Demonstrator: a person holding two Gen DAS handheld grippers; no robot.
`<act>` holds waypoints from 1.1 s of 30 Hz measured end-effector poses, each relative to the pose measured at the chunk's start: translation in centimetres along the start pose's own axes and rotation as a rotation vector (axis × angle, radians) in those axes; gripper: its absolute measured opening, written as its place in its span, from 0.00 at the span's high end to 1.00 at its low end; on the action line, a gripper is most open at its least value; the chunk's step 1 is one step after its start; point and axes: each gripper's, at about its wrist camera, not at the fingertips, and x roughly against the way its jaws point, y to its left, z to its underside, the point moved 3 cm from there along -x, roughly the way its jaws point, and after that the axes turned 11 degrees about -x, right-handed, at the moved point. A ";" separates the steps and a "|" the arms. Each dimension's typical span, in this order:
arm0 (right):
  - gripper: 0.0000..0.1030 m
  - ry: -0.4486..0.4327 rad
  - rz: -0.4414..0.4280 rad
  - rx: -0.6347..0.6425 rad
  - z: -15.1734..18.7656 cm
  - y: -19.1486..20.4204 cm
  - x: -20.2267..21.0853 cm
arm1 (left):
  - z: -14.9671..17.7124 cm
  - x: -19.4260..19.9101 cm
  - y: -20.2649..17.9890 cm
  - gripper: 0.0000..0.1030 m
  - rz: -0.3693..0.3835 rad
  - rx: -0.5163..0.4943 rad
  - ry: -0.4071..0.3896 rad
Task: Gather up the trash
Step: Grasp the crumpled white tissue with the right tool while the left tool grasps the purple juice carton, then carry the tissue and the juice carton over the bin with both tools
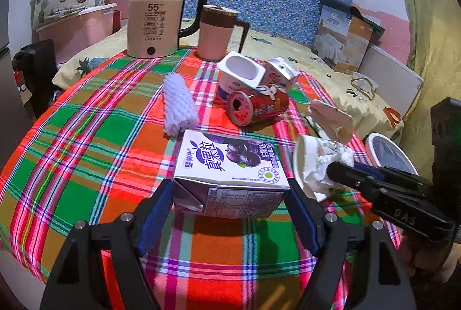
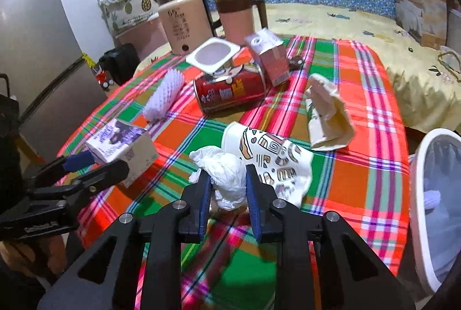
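Left claw (image 1: 230,195) clenched on purple milk carton (image 1: 230,166); right claw (image 2: 227,189) clamps crumpled white tissue (image 2: 223,174) beside paper cup (image 2: 268,154) on tabletop (image 2: 360,114).

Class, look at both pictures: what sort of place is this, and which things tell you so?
Probably a small bedroom or bedsit: a bed sits right behind the plaid-covered table, a fridge stands beside it, and a kettle sits on the table.
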 end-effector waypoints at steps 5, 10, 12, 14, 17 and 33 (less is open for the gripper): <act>0.75 -0.035 0.001 -0.032 0.4 -0.7 2.4 | -0.4 0.8 -1.7 0.24 0.030 -0.029 -0.017; 0.75 -0.058 0.016 -0.090 1.4 -2.5 4.9 | -0.7 1.7 -4.2 0.24 0.064 -0.073 -0.033; 0.75 -0.067 0.026 -0.109 1.7 -3.2 5.6 | -0.7 1.9 -5.2 0.24 0.078 -0.089 -0.035; 0.75 -0.075 0.035 -0.123 1.8 -3.7 6.1 | -0.8 2.0 -6.3 0.24 0.095 -0.107 -0.036; 0.75 -0.088 0.054 -0.144 2.2 -4.6 7.1 | -0.8 2.0 -7.9 0.24 0.118 -0.129 -0.033; 0.75 -0.147 0.134 -0.242 2.8 -10.2 10.3 | -1.9 0.9 -14.7 0.24 0.207 -0.242 -0.026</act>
